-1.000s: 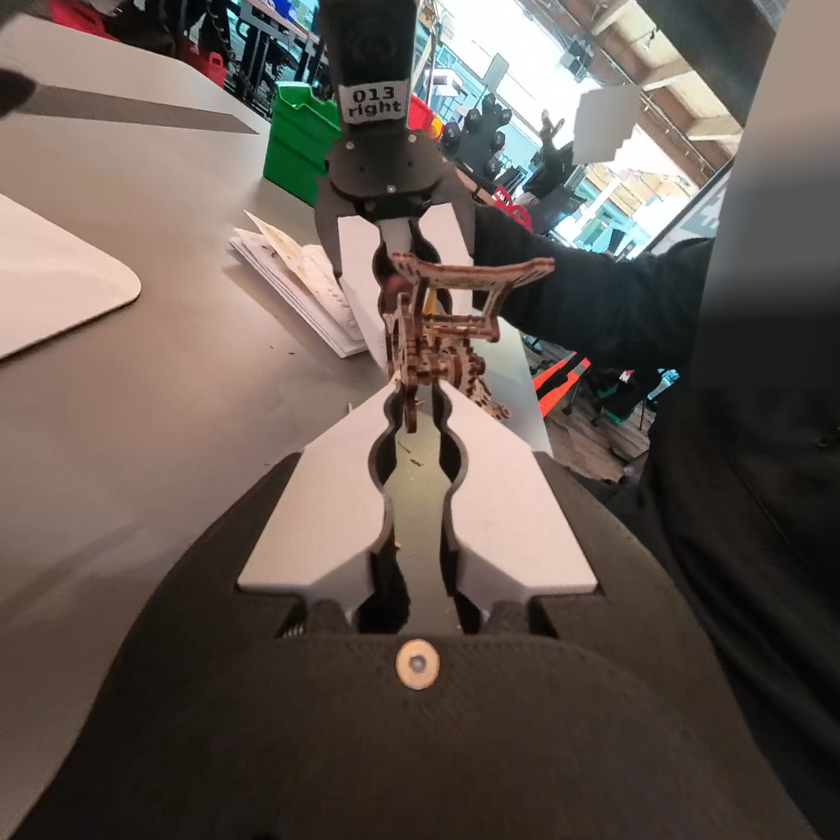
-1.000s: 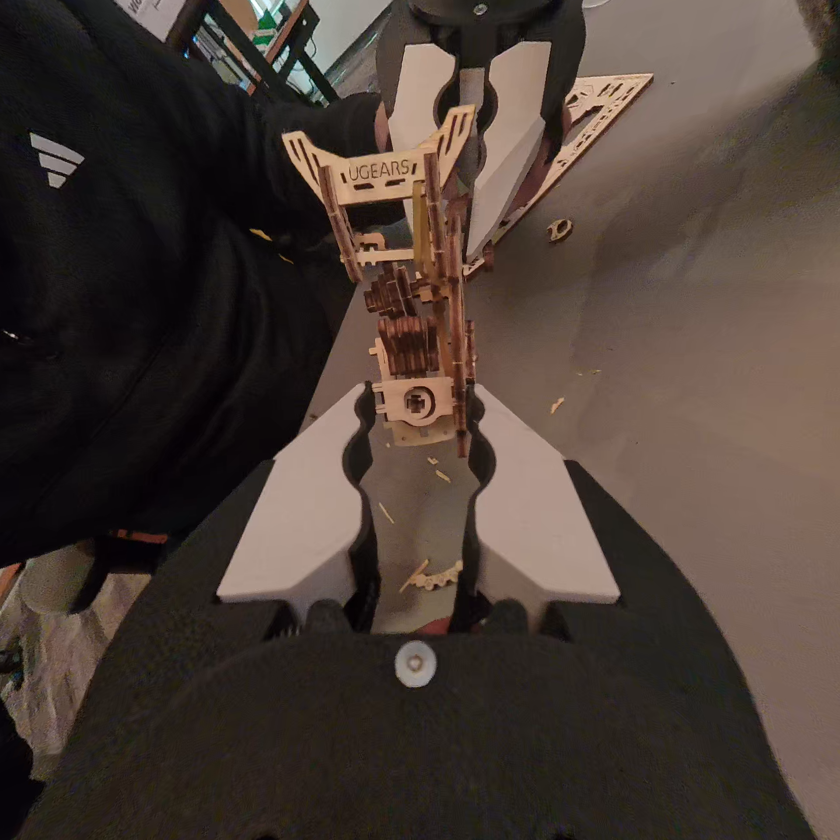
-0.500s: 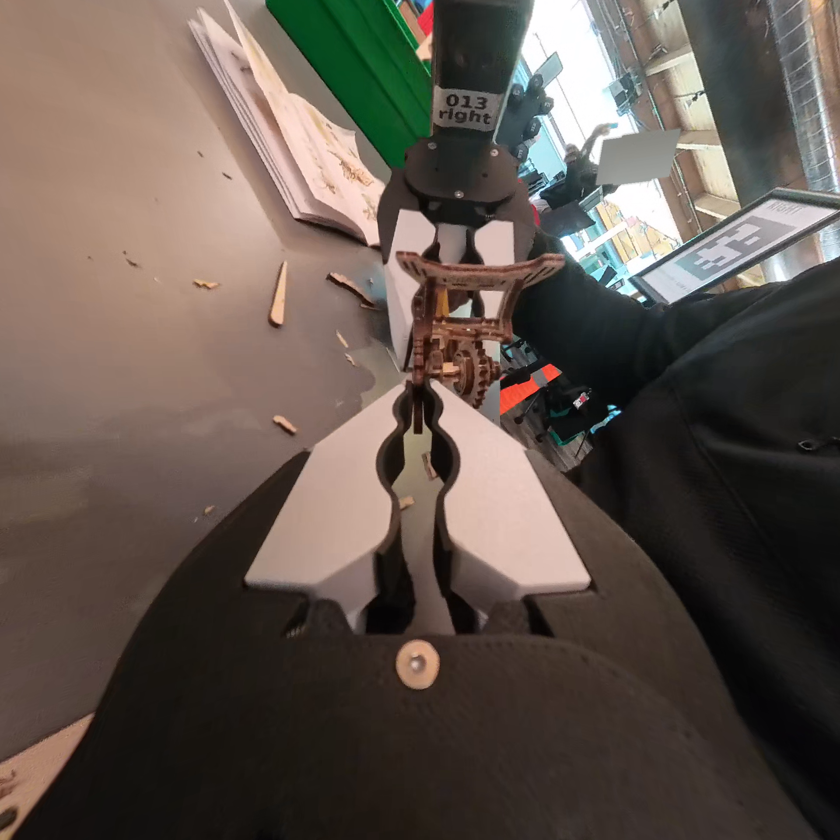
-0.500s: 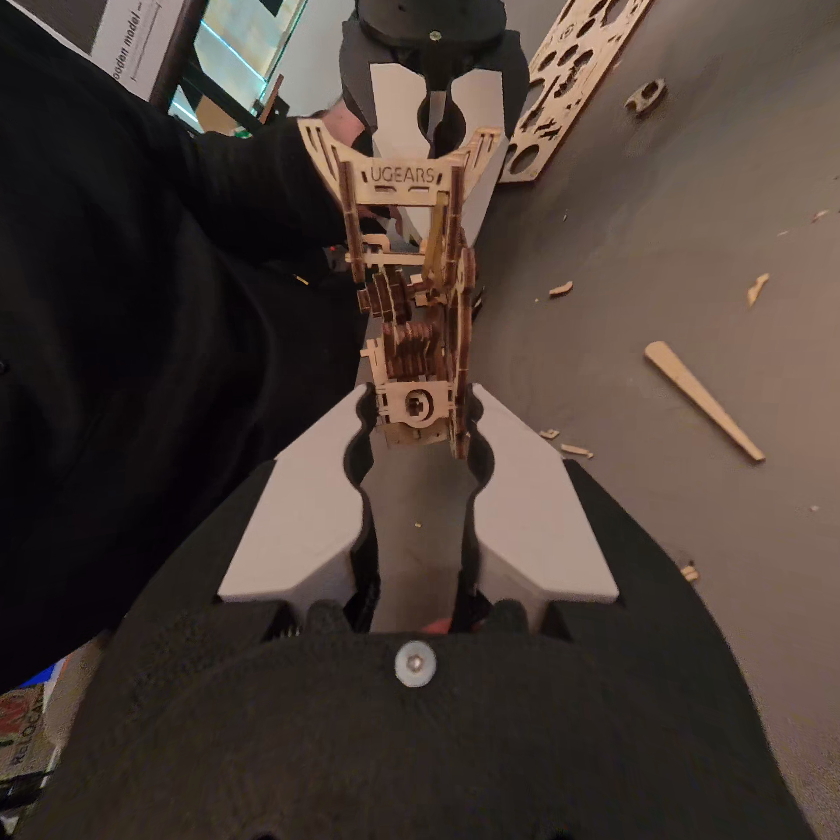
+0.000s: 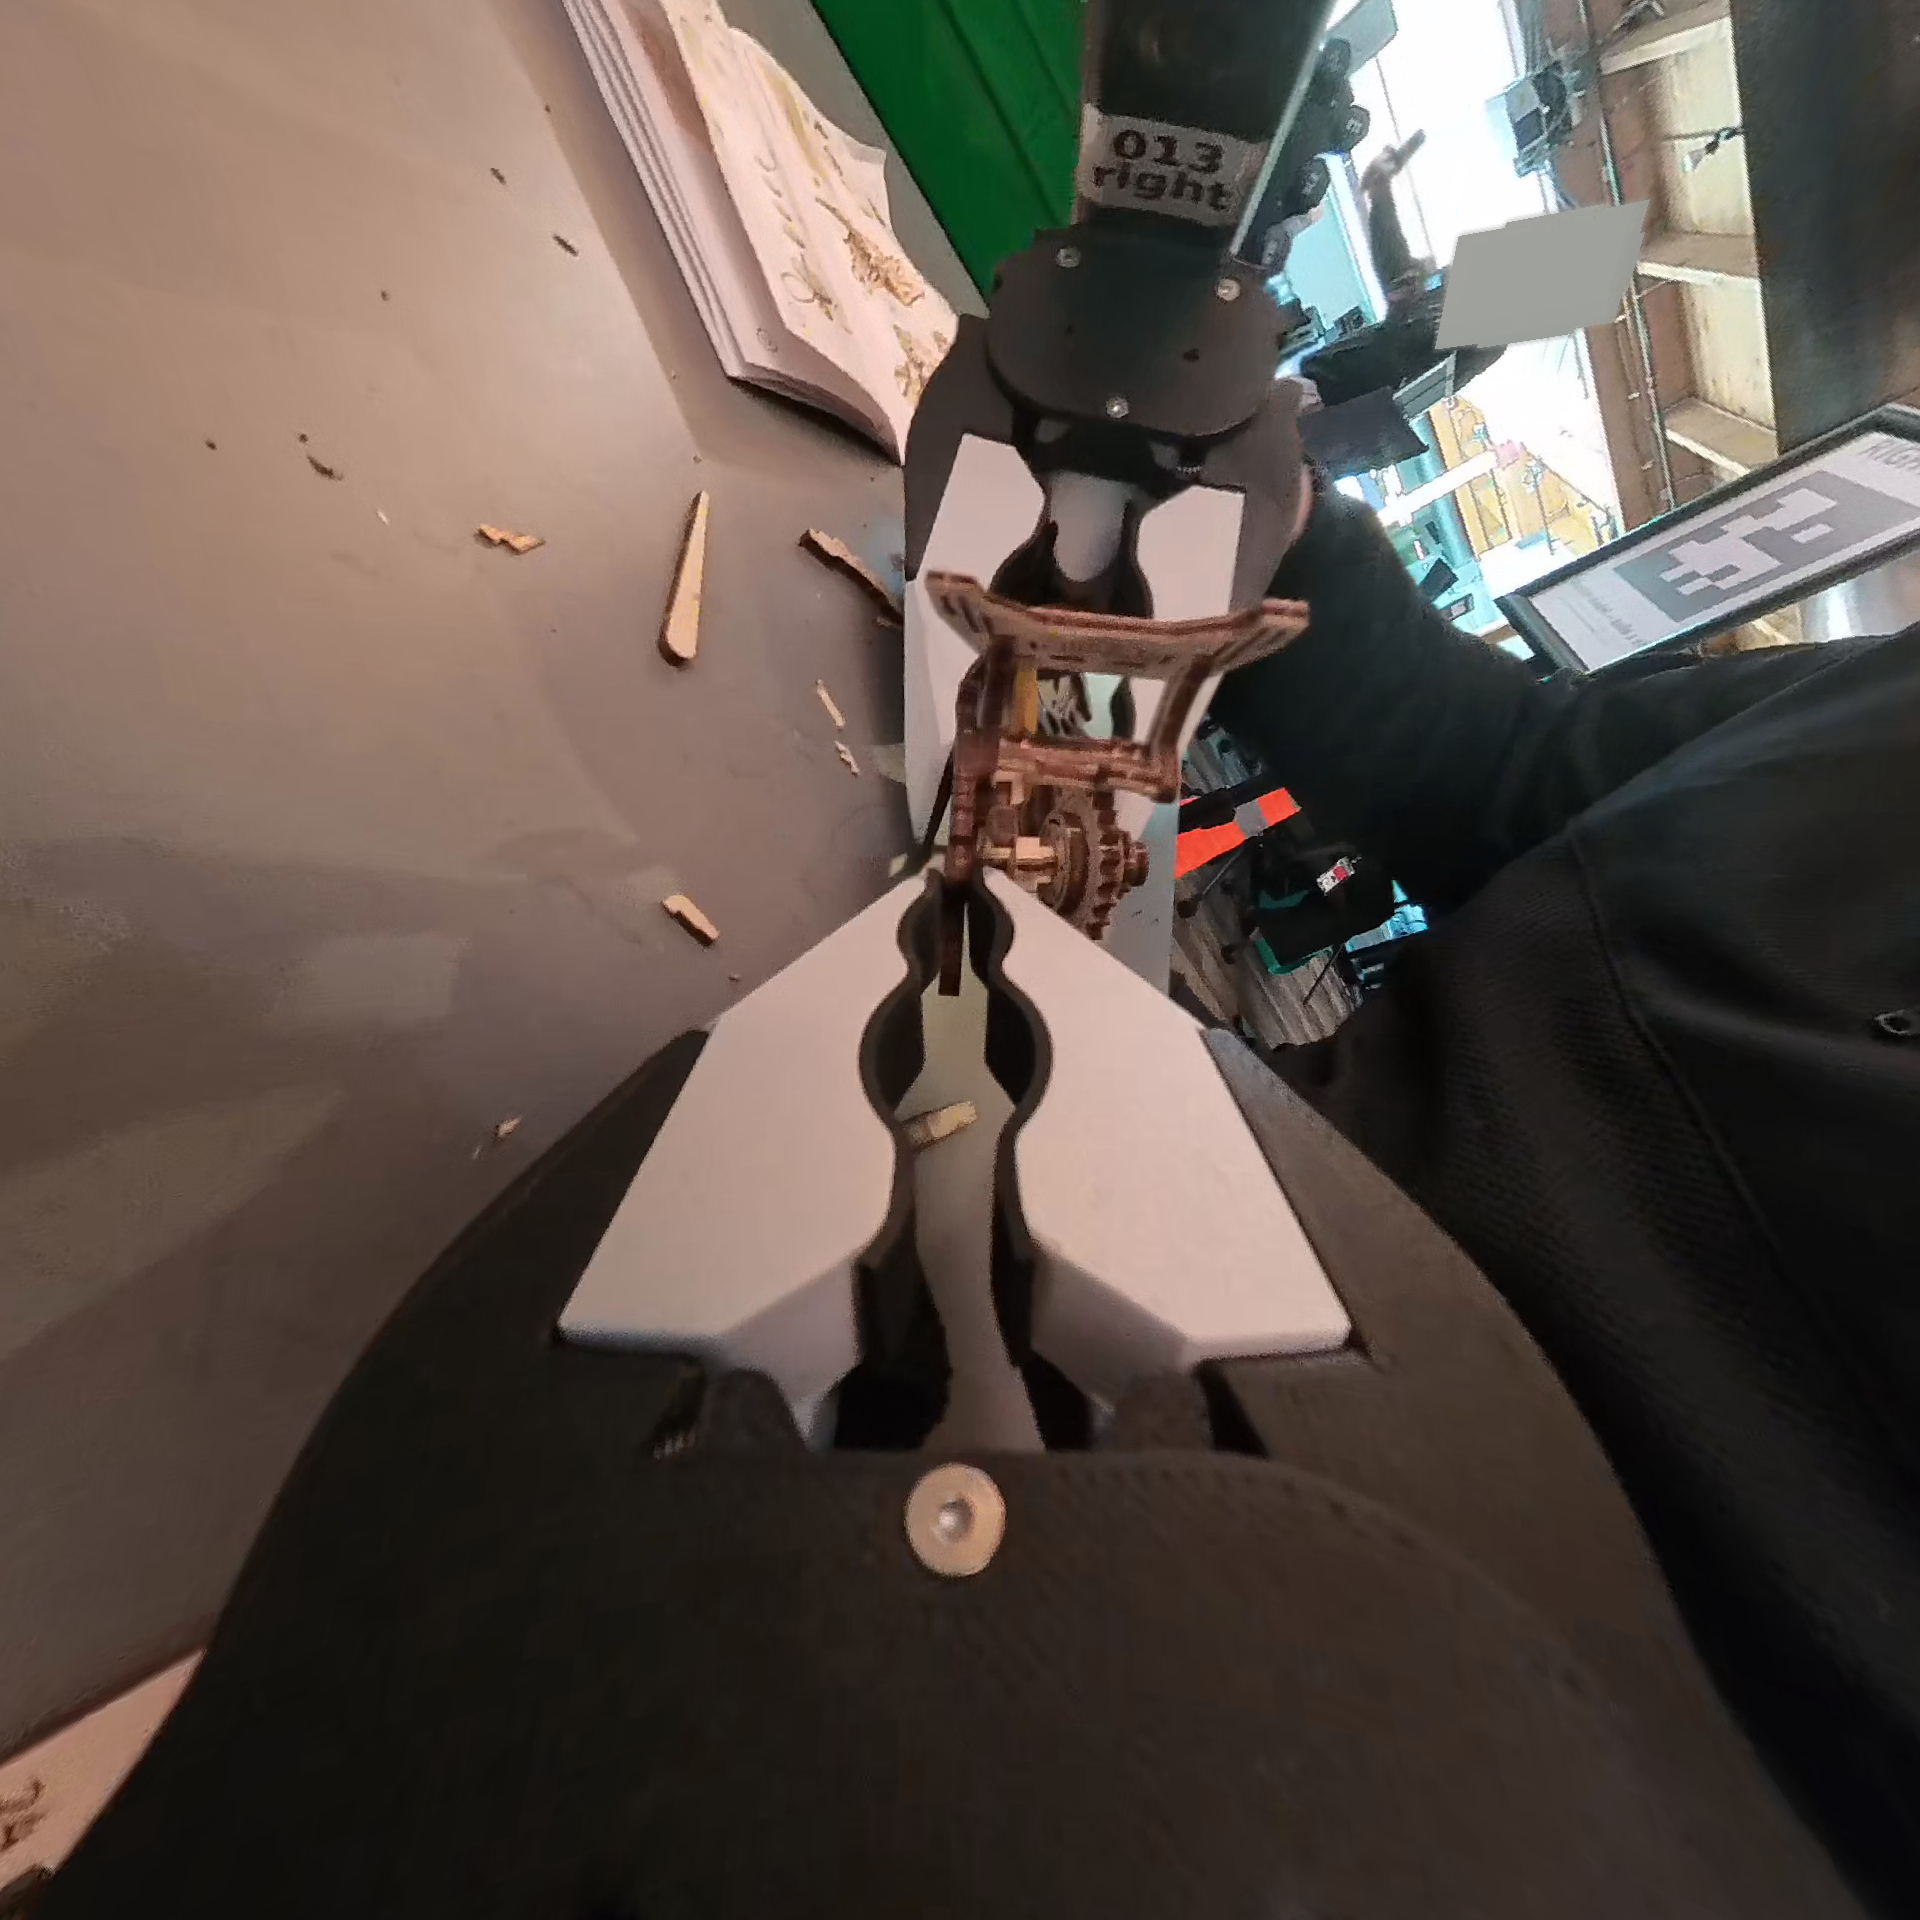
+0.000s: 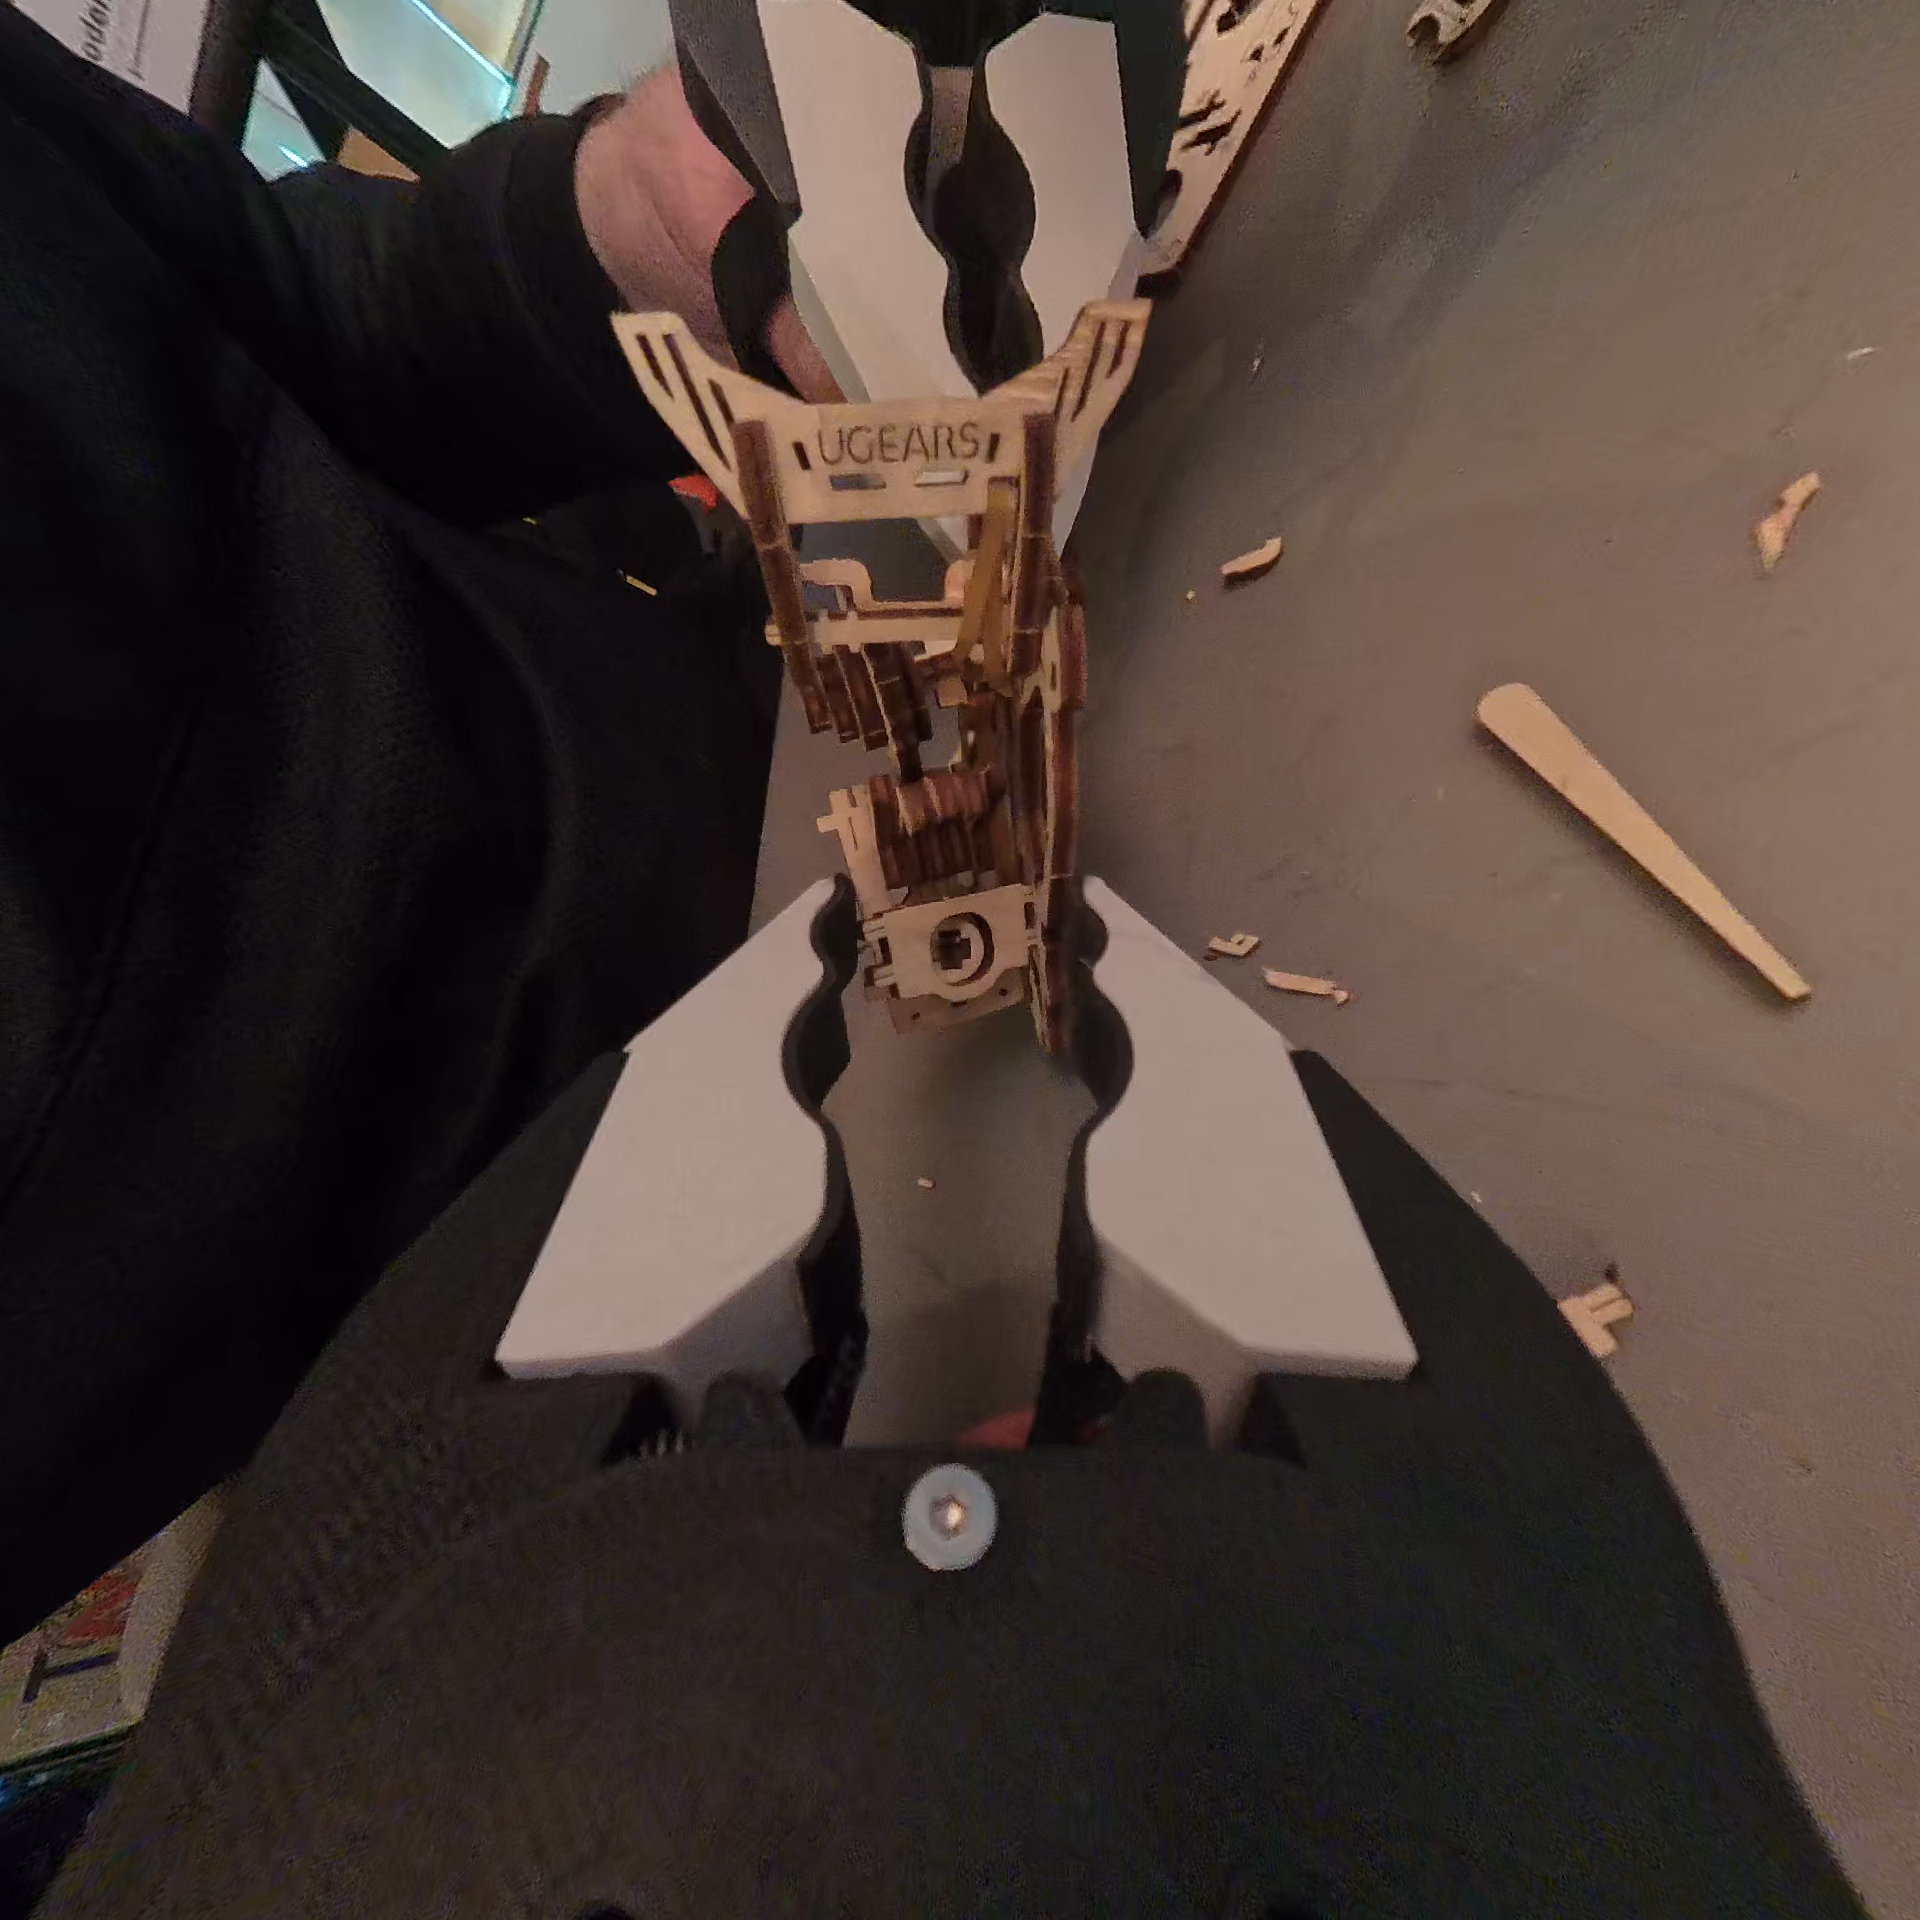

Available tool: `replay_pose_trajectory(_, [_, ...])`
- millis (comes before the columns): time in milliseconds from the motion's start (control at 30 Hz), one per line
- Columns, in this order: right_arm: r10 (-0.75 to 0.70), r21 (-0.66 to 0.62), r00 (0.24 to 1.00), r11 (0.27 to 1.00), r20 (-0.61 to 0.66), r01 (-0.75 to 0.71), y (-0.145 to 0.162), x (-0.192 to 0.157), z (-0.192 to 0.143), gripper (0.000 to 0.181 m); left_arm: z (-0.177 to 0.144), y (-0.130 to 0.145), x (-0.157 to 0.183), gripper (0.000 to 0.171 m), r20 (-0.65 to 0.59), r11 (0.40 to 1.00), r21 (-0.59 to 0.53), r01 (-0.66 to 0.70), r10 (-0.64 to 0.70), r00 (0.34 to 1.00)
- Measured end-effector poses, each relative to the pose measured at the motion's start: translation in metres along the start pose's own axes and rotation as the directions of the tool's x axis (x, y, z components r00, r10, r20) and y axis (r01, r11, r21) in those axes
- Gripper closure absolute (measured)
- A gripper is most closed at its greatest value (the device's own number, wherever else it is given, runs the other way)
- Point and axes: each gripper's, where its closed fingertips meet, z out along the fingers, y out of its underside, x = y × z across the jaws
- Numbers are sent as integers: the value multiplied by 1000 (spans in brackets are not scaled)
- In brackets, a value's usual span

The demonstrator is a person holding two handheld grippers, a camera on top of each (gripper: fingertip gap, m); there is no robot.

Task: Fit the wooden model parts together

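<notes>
A partly built wooden model [image 6: 935, 665] with gears and a curved end plate is held in the air between both grippers, beside the grey table [image 6: 1455, 582]. My right gripper [image 6: 961, 914] is shut on the model's block end. My left gripper [image 5: 956, 894] is shut on a thin side plate of the model [image 5: 1049, 800]. In the left wrist view the right gripper's white fingers [image 5: 940, 623] flank the model. In the right wrist view the left gripper [image 6: 977, 353] reaches in from the top behind the curved plate, with a hand [image 6: 665, 229] on it.
A tapered wooden stick [image 6: 1642, 842] and several wood scraps [image 6: 1299, 982] lie on the table. A cut-out plywood sheet [image 6: 1236, 94] lies farther off. An open booklet [image 5: 790, 239] and a green bin [image 5: 966, 114] lie beyond. A person's black sleeve [image 5: 1558, 935] fills the table-edge side. My right fingertips sit around 5 cm from my left ones.
Both grippers have swung together with the model, so the table's scraps, stick and booklet now show closer. Both grips hold as before. The left gripper looks nearer in the right wrist view.
</notes>
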Motion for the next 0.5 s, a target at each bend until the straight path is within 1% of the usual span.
replay_pose_trajectory(67, [-1, 0, 1000, 1000, -19, 1, 0, 2, 0, 142, 1, 2, -4, 170, 16, 1000, -16, 21, -21, 1000])
replay_pose_trajectory(200, [-29, -7, 994, 1000, -102, 28, -1, 10, -4, 135, 3, 3, -10, 170, 34, 998, -29, 64, -63, 997])
replay_pose_trajectory(300, [-67, -15, 976, 998, -205, 66, -2, 15, -15, 130, 3, 3, -11, 170, 37, 997, -28, 76, -75, 996])
replay_pose_trajectory(367, [-116, -10, 953, 993, -280, 118, -7, 12, -25, 137, 3, 2, -12, 169, 41, 996, -21, 92, -91, 995])
replay_pose_trajectory(433, [-181, -58, 916, 983, -359, 172, -5, 8, -31, 143, 3, 1, -14, 169, 46, 993, -5, 115, -115, 992])
replay_pose_trajectory(467, [-216, -75, 897, 976, -386, 202, -5, 4, -32, 148, 3, 2, -13, 169, 43, 993, -3, 117, -117, 992])
replay_pose_trajectory(500, [-243, -80, 882, 970, -404, 230, -7, -1, -31, 156, 4, 2, -13, 169, 47, 993, -4, 116, -116, 992])
